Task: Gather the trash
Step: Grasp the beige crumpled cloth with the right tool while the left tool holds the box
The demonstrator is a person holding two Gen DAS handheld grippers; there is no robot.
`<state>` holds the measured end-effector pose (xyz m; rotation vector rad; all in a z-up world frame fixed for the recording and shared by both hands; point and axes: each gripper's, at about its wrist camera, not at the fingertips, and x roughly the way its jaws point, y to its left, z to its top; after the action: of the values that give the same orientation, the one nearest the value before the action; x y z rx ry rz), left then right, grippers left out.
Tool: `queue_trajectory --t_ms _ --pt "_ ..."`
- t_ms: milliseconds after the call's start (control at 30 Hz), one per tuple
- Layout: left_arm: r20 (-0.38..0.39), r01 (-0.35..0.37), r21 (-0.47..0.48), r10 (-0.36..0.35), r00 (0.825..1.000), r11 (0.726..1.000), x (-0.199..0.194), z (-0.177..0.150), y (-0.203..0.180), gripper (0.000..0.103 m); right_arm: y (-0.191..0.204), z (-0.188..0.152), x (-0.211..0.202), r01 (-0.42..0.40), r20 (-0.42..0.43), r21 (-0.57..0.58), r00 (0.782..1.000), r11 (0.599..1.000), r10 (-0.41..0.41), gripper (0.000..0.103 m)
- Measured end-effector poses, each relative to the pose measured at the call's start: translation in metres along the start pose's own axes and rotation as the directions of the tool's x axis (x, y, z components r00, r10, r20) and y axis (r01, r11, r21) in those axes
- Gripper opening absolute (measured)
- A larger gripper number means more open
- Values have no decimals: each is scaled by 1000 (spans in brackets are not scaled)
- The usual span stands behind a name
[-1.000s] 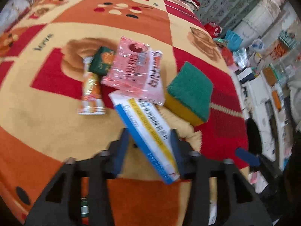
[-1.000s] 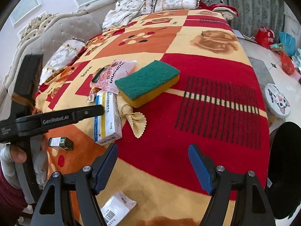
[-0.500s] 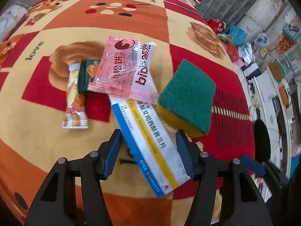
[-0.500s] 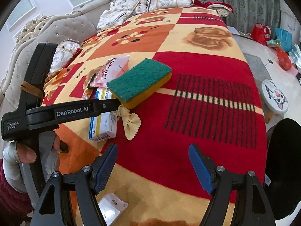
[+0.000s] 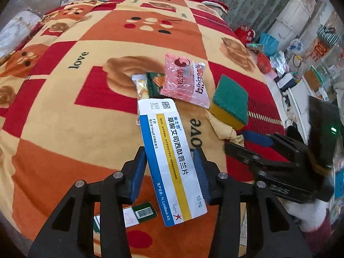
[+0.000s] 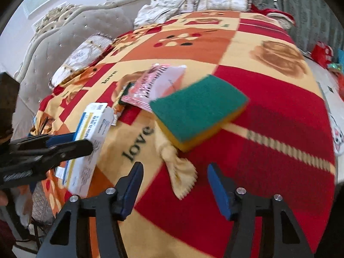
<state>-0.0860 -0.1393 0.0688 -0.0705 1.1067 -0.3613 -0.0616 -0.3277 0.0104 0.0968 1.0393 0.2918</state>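
Observation:
My left gripper (image 5: 169,172) is shut on a white, blue and yellow medicine box (image 5: 169,157) and holds it tilted above the blanket; the box also shows in the right wrist view (image 6: 90,142). My right gripper (image 6: 175,187) is open and empty, low over a crumpled yellow wrapper (image 6: 178,167). Beyond lie a pink snack packet (image 5: 186,81), a green packet (image 5: 155,83), an orange-white sachet (image 5: 142,88) and a green-yellow sponge (image 6: 200,109).
Everything lies on a red, orange and yellow blanket (image 5: 64,107) over a bed. Small boxes (image 5: 133,215) lie near the front edge. Pillows (image 6: 193,4) sit at the far end. Cluttered floor and furniture stand to the right (image 5: 301,64).
My left gripper has lifted the medicine box off the blanket and drawn back. My right gripper has moved forward toward the yellow wrapper and sponge.

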Motion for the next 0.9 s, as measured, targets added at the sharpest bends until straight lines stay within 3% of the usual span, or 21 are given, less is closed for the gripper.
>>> queue_trajectory --t_ms 200,267,333,533,700,833,900 --pt "10 12 -8 -12 1000 1000 -3 -1 1 42 17 18 23 52 -13 -83 998 995 -54 36" --pt "12 19 -6 -19 1000 1000 -3 -2 0 42 16 17 19 31 -7 -83 999 996 -32 24" --pt "17 26 -3 -26 1000 1000 -4 -2 -2 42 17 12 12 22 -7 -91 1000 996 -23 22" --pt "32 49 16 -50 998 999 -7 -1 -17 42 19 -18 -28 22 23 -113 1000 993 -19 21" --pt "38 53 13 -53 998 999 -10 -4 -21 42 10 -16 -22 17 23 -64 1000 998 -16 22" --pt "40 34 3 -35 999 999 -15 -8 -11 42 19 -4 -1 27 -14 -98 1000 995 -28 40" --pt "40 28 -5 -28 999 1000 -16 -8 -6 42 24 5 9 35 -20 -106 999 994 -38 40"
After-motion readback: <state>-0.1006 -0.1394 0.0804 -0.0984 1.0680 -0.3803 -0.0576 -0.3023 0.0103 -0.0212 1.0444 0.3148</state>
